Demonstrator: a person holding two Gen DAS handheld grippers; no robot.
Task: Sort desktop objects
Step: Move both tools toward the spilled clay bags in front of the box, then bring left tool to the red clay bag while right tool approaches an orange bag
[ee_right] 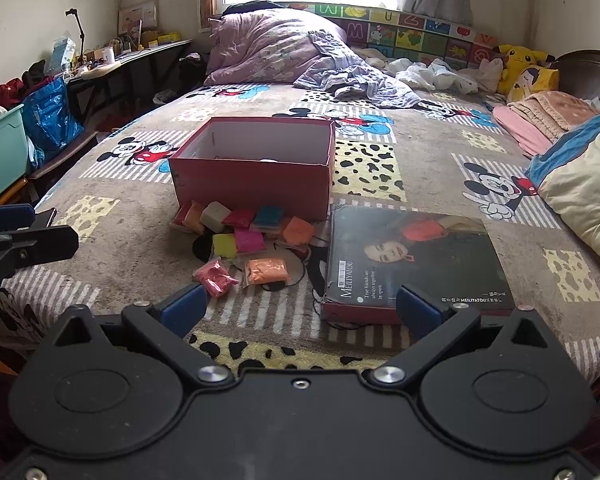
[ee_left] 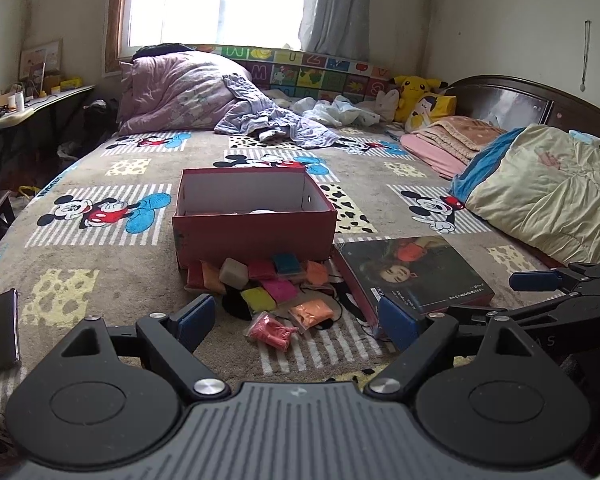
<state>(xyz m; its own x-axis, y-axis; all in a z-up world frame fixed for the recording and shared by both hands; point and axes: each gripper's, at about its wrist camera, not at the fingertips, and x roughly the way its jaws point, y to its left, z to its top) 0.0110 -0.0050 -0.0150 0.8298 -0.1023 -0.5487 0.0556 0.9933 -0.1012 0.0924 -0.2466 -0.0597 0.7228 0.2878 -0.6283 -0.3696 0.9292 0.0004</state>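
The box lid (ee_right: 416, 260) says "MEILIYATOU" and "True friends are always together in spirit." Alphabet mat (ee_right: 412, 32) behind the bed shows M, Z.

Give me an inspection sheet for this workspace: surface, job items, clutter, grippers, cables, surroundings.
Surface: bed with Mickey Mouse blanket.
Job's things: red box, open, upright; colored clay packets heaped against its front; box lid flat, right of the packets.
Clutter: phone on the blanket's left; crumpled clothes, folded bedding and Pikachu plush at the far end.
Grippers: left gripper open, empty; right gripper open, empty, one finger over the lid's near edge.
Cables: nothing seen.
Surroundings: window, cluttered desk, teal bin.
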